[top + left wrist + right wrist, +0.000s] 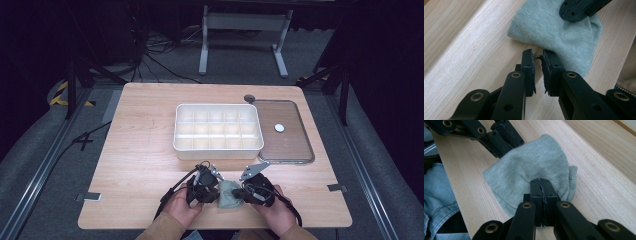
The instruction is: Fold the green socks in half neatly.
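The grey sock lies bunched on the wooden table, directly between the two grippers and touching both.

Right gripper: jaws pressed together, clamped on a fold of the sock's near edge. The rest of the fabric spreads ahead of its tips.

Left gripper: jaws nearly together, a narrow gap showing between the pads. The right-hand pad rests at the sock's edge; whether fabric is pinched cannot be told.

Beyond both grippers stand a white compartment tray and, beside it, a clear lid.
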Motion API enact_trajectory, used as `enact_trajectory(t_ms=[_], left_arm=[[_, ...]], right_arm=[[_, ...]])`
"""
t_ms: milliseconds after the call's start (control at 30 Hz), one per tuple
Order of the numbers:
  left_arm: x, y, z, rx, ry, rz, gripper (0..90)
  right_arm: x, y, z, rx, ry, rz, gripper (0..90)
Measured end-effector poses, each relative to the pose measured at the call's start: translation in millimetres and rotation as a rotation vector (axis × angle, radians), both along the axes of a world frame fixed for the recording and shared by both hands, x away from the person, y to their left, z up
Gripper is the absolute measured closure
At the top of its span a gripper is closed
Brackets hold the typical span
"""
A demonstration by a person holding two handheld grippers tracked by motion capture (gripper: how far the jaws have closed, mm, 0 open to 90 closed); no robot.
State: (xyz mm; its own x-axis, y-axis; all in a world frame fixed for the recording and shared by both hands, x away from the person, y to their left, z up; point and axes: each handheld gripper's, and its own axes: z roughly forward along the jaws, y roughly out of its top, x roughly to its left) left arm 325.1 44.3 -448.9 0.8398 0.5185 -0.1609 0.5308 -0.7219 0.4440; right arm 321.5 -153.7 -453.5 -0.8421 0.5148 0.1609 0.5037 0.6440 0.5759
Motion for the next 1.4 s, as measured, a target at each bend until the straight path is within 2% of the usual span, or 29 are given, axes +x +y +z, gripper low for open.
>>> enact_trajectory(t_ms=[367,467,500,633,800,1000,1167,1400], left_arm=[[-4.0,-7.9,7.8,-0.030,-0.057,-0.053,79.4],[-7.2,-10.2,10.2,-0.031,-0.067,-0.061,78.5],[-10.2,-12.9,13.8,-0.024,-0.077,-0.081,78.6],[-14.9,-18.1,15.8,-0.023,-0.112,-0.104,78.8],[-14.0,-18.2,15.4,-0.027,-0.113,-0.110,78.5],[-11.6,-13.3,14.8,-0.025,-0.092,-0.092,77.0],[-10.3,-11.5,14.1,-0.027,-0.093,-0.078,77.9],[-9.7,-12.8,12.5,-0.014,-0.094,-0.075,78.0]], right_arm=[[-1.4,0.8,-0.3,0.004,0.000,-0.004,89.1],[-2.0,2.1,-1.0,0.012,0.001,0.002,89.0],[-2.2,3.4,-1.3,0.015,0.005,0.002,89.1],[-2.4,4.5,-2.1,0.014,0.005,-0.006,89.1],[-2.2,4.8,-2.2,0.012,0.010,-0.017,89.2],[-2.7,3.8,-0.9,0.016,0.010,-0.014,88.8],[-2.6,2.2,1.2,0.029,0.014,-0.009,88.5],[-4.5,-6.3,14.4,0.056,-0.005,-0.022,87.2]])
